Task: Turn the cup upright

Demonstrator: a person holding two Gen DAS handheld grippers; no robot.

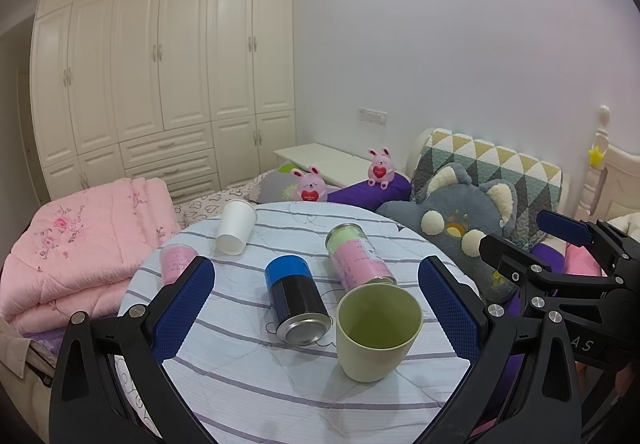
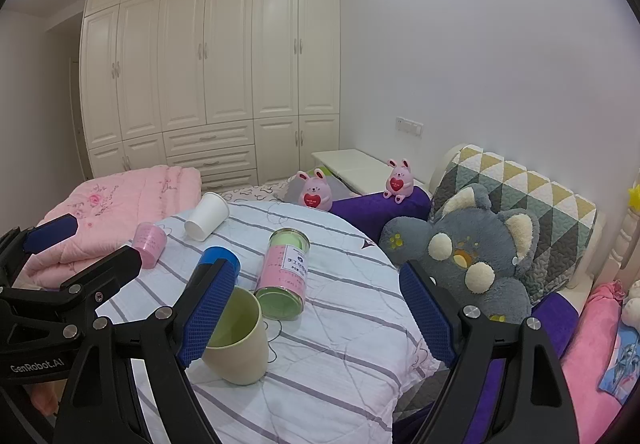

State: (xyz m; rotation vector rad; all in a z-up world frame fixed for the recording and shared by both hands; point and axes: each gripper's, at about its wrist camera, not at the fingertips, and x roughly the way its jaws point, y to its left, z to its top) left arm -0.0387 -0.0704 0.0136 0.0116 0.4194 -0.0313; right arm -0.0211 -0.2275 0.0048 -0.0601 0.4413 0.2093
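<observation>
A: The green cup [image 1: 378,332] is standing upright on the striped table [image 1: 248,376], just in front of the lying blue-capped can [image 1: 296,300] and pink tin [image 1: 358,262].

B: And both grippers? The left gripper [image 1: 316,308] is hanging spread wide, the right gripper [image 2: 320,318] likewise, neither touching that cup.

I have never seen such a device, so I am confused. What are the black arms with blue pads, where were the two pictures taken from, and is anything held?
These are two hand-held claws, each with a camera looking along its fingers. One picture is from the left claw, the other from the right claw. Both are open and hold nothing. On the striped round table a green cup stands upright; a white paper cup, a blue-capped can and a pink can lie on their sides. A small pink cup is also there.
</observation>
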